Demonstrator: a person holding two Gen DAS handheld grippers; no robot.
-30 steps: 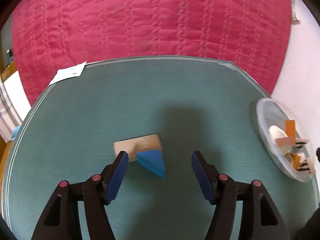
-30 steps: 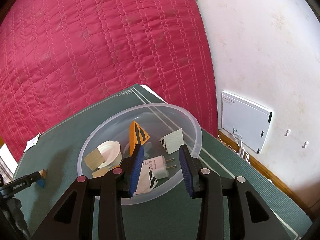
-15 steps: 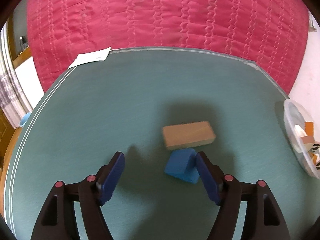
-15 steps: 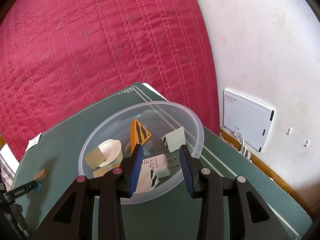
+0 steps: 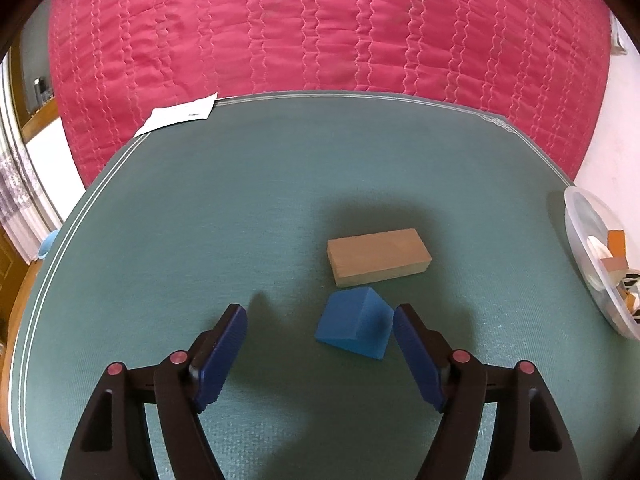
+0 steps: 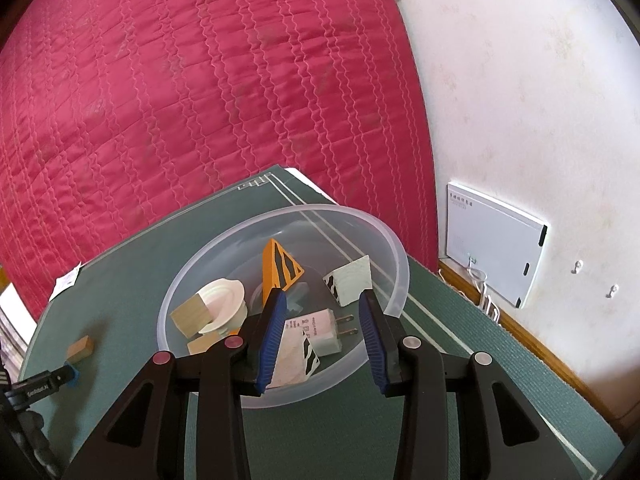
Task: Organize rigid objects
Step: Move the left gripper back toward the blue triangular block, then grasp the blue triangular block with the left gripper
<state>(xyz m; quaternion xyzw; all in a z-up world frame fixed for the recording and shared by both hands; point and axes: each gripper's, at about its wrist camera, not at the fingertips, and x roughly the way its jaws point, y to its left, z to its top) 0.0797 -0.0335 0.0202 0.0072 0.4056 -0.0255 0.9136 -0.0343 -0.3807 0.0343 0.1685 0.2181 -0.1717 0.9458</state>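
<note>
A blue wedge block lies on the green mat, just inside the right finger of my open left gripper. A plain wooden block lies just beyond the wedge; it also shows in the right wrist view. My right gripper is open and empty above a clear plastic bowl. The bowl holds a white plug adapter, an orange striped wedge, a white striped block, a white round piece and wooden blocks.
A red quilted cover hangs behind the table. A white paper slip lies at the mat's far left corner. The bowl's edge shows at the right in the left wrist view. A white box sits on the wall.
My left gripper has shifted left, so the blue wedge and wooden block now sit toward its right finger. The right gripper has stayed over the bowl.
</note>
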